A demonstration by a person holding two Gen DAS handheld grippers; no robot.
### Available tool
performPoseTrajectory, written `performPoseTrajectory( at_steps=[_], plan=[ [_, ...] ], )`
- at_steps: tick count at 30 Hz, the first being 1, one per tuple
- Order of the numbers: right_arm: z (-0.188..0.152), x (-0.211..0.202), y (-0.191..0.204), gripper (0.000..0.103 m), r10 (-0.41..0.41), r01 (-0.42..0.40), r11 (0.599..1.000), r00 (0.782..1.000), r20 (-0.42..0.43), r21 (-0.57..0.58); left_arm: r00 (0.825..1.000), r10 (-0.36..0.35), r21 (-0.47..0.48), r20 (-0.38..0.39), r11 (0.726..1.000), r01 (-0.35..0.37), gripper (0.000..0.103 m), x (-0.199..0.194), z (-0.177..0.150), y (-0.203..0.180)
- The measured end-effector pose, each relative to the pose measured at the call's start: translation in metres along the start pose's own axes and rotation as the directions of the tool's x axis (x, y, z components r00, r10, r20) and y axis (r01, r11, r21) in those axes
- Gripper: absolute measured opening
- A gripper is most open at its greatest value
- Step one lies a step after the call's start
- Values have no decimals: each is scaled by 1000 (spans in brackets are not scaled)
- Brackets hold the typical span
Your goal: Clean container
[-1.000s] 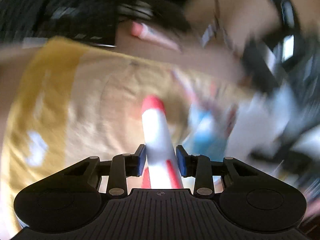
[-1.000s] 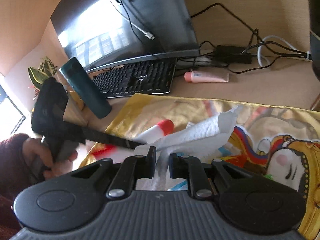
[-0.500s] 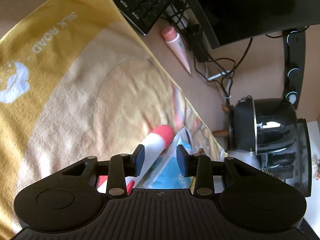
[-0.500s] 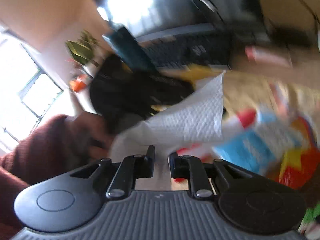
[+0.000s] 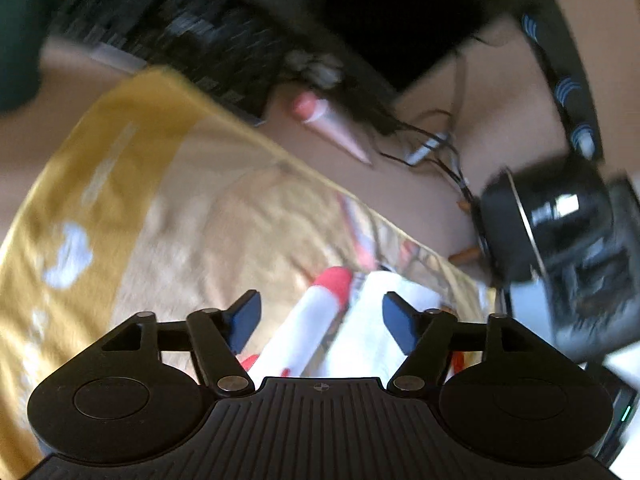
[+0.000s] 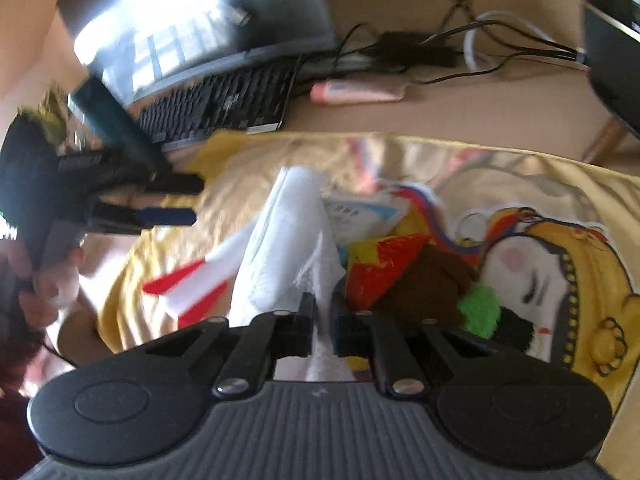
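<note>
Paper towel (image 6: 288, 240) is clenched in the right gripper (image 6: 322, 308); left gripper (image 5: 320, 316) jaws are released around the red-capped white tube (image 5: 308, 320), lower centre. Regrip the tube firmly before wiping.

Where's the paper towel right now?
The paper towel is pinched in the right gripper, draped over the mat beside the red-and-white tube. In the left wrist view it shows just right of the tube's red cap.
</note>
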State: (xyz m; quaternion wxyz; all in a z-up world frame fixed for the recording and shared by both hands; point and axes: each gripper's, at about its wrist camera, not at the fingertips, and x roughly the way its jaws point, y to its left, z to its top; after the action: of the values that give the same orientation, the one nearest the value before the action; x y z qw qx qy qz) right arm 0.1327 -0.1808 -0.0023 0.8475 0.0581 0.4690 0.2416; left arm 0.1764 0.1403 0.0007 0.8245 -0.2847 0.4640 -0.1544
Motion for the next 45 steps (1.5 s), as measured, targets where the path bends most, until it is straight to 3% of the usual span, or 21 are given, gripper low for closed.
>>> performPoseTrajectory(
  at_steps=[3,8,11,14,18,19,22,24,27,29,34,35,36,37,38,41,45],
  plan=[
    [5,-16,-4,8,-24,24,1000,998,62,5,1000,26,150,17,988,-29,90,-2,0,-31],
    [10,-28,0,12,-33,34,999,993,113,-2,998,-7,254,-60,967,22,93,8,-9,-55],
    [6,-24,14,12,52,-48,998,995,87,-41,997,13,233,-76,973,5,93,8,-16,-44],
    [-4,-3,39,12,134,-133,983,991,-2,-126,996,29,136,-84,991,-17,93,6,-19,-16],
    [-13,26,78,12,258,-276,943,959,-113,-187,995,16,50,-94,999,-11,94,-2,-25,7],
    [-13,32,86,14,246,-269,941,961,-131,-208,995,14,49,-97,999,-9,94,-4,-28,8],
    [-18,42,95,20,81,-120,951,986,-145,-284,994,3,45,-105,999,2,94,-8,-35,11],
    [-21,43,92,41,-22,-22,947,991,-133,-321,995,-11,34,-97,999,14,94,-11,-40,12],
    [-23,40,88,69,-83,39,933,991,-109,-357,996,-23,2,-83,1000,24,96,-12,-45,16],
    [-22,45,90,74,-90,50,929,992,-93,-367,996,-25,-13,-85,1000,24,96,-13,-46,21],
    [-23,71,107,69,-126,102,899,992,-29,-426,996,-12,-37,-93,999,9,97,-15,-46,33],
    [-25,75,109,55,-148,123,883,989,-20,-452,996,-12,-38,-92,999,8,97,-17,-45,35],
    [-28,78,112,28,-170,143,867,985,-14,-478,996,-11,-38,-89,999,8,97,-18,-44,36],
    [-30,81,114,16,-192,163,849,981,-6,-503,996,-9,-35,-86,999,6,97,-19,-43,36],
    [-28,76,110,9,-164,139,863,986,-9,-486,997,-8,-26,-80,1000,6,97,-20,-42,35],
    [-12,38,91,9,-50,53,935,999,20,-350,997,-15,4,-76,1000,15,98,-20,-38,29],
    [9,-6,51,10,-15,26,991,997,79,-134,995,-38,99,-97,994,48,98,-8,-35,5]
  ],
)
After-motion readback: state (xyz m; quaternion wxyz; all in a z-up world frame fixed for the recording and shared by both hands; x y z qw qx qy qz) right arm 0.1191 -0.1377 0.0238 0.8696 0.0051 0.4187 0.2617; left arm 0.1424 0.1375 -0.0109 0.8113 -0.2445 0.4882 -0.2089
